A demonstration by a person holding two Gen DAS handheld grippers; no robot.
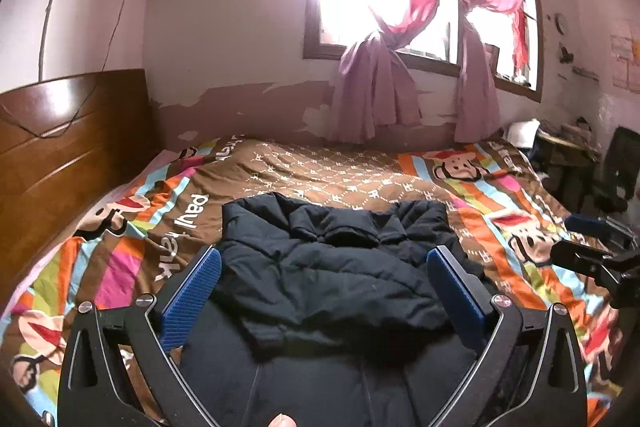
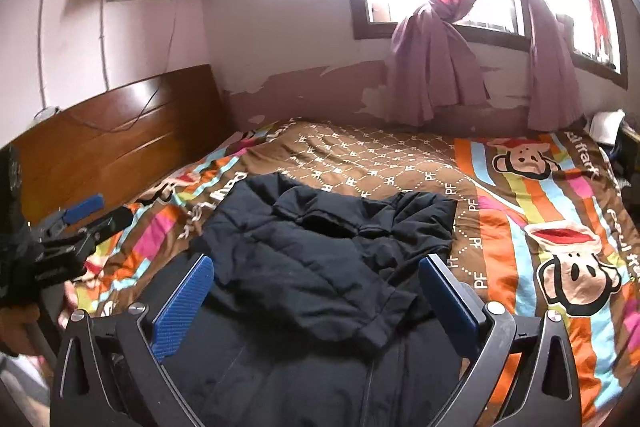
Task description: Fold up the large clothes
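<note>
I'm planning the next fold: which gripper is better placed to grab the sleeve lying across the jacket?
Right, probably. The sleeve's cuff end lies near the open right gripper; the left gripper, also open, sits toward the shoulder end.

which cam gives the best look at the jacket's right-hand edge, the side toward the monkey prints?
Right wrist. The dark jacket shows its right edge clear against the bedspread, beyond the open right claw. In the left wrist view the jacket is more centred, and the open left claw hides the lower part of that edge.
</note>
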